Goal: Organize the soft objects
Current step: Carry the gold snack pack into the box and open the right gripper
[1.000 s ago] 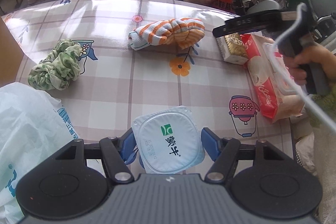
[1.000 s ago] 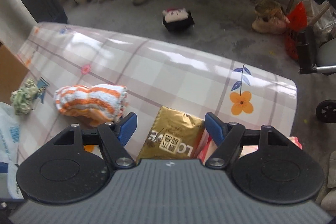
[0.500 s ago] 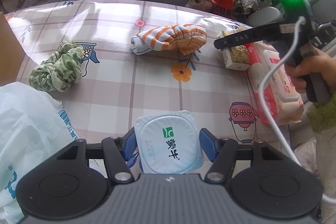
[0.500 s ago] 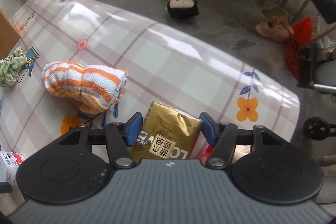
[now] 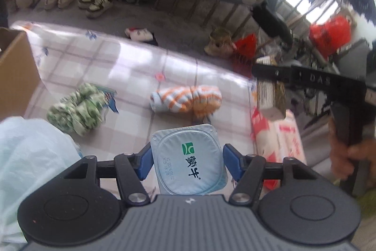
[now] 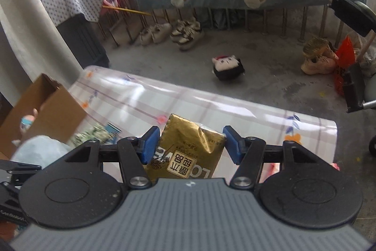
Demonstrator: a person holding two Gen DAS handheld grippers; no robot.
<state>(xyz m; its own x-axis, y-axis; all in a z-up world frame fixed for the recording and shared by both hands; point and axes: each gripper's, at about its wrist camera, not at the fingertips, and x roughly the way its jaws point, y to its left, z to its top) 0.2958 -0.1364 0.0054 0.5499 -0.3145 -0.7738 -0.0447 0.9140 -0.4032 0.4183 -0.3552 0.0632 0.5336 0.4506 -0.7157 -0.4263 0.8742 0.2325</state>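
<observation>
Two claws, both loaded. The left claw [image 5: 186, 160] is clamped on a pale blue yogurt cup [image 5: 188, 162], its foil lid with the green logo facing the camera, blue pads pressed to either side; whether the cup rests on the table or rides just above it, I cannot tell. Over on the right, the right claw [image 6: 191, 142] is gripping a gold packet [image 6: 188, 152] between its blue pads, the crinkled top sticking out forward and a label of Chinese characters upside down near the body. From the left view that same gold packet [image 5: 270, 98] hangs in the air under the black arm of the right claw [image 5: 270, 86], above the red-and-white wipes pack [image 5: 284, 138] lying at the table's right edge.

Down on the checked table [image 5: 131, 77], the orange-and-white striped cloth [image 5: 188, 100] sits rolled up in the middle, just beyond the yogurt cup. The green patterned cloth [image 5: 77, 109] lies bunched well to its left, near a blue cartoon print on the tablecloth. A pale plastic bag [image 5: 30, 157] fills the lower left, and the cardboard box [image 5: 14, 72] stands at the far left edge. The right view shows that box [image 6: 47, 109] open, something small and colourful inside, too blurred to name.

On the floor past the table: a small plush toy [image 6: 228, 65] and pairs of shoes [image 6: 171, 32] lined along the railing.
</observation>
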